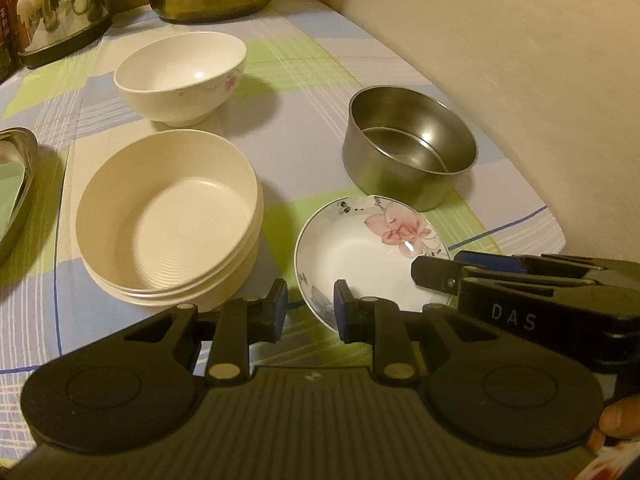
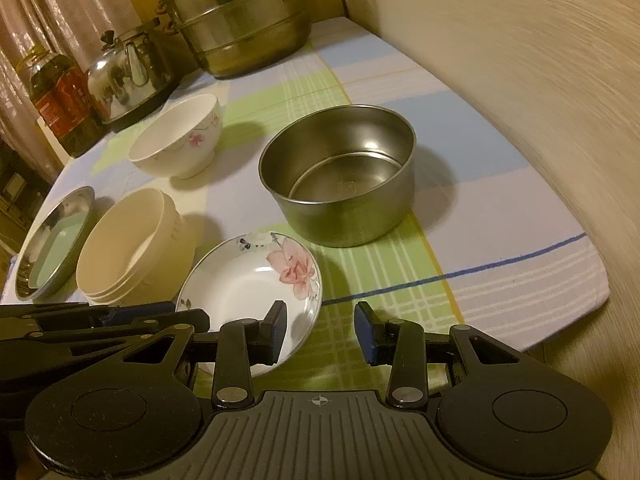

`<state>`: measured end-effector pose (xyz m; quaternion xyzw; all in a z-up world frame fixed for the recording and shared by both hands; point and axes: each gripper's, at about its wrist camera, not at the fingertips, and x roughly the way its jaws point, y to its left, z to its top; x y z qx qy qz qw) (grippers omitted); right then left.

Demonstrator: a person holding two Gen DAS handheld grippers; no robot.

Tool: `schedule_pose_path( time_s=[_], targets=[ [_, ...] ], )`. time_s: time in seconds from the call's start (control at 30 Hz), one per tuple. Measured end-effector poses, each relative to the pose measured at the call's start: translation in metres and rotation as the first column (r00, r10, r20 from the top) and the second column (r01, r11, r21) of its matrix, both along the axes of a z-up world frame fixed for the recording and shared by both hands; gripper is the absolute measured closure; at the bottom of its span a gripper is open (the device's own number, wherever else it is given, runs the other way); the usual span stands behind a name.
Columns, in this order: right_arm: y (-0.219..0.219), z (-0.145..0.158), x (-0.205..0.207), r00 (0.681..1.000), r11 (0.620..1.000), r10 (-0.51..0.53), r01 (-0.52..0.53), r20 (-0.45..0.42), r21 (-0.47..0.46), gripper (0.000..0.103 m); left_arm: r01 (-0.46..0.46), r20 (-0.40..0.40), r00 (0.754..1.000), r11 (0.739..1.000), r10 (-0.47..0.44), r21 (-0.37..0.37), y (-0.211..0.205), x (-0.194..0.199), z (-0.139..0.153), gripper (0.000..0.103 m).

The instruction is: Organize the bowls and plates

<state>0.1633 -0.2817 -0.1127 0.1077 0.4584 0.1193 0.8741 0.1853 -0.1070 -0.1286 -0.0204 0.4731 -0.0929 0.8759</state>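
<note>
Both grippers, left point(image 1: 310, 310) and right point(image 2: 322, 330), hang open and empty at the floral plate's point(image 2: 244, 280) near rim on the checked surface point(image 2: 500, 208).

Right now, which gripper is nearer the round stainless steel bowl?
Right. The right gripper hovers open over the tablecloth just in front of the round stainless steel bowl; the left gripper sits farther left, at the floral plate's near rim.
</note>
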Motion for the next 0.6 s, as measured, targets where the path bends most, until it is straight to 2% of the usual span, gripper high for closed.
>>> schedule_pose_path(
  time_s=[0.17,0.27,0.5,0.6],
  targets=[
    [0.0021,-0.0008,0.0026,1.0,1.0,0.0,0.0,0.007,-0.009,0.066,-0.004,-0.011,1.0,1.0,0.004,0.0,-0.001,0.0043,-0.0038,0.082],
    [0.003,-0.0022,0.005,1.0,1.0,0.005,-0.004,0.004,-0.016,0.076,-0.006,-0.012,1.0,1.0,0.006,0.002,-0.0008,0.006,-0.0045,0.082],
    [0.0036,-0.0034,0.0071,1.0,1.0,0.006,-0.005,0.013,-0.021,0.082,-0.001,-0.005,1.0,1.0,0.001,-0.002,-0.0015,0.0074,-0.0052,0.088],
    [0.0042,-0.0042,0.0066,1.0,1.0,0.013,-0.013,0.017,-0.019,0.088,-0.001,0.002,1.0,1.0,0.001,0.003,-0.0026,0.0074,-0.0051,0.089]
  ],
)
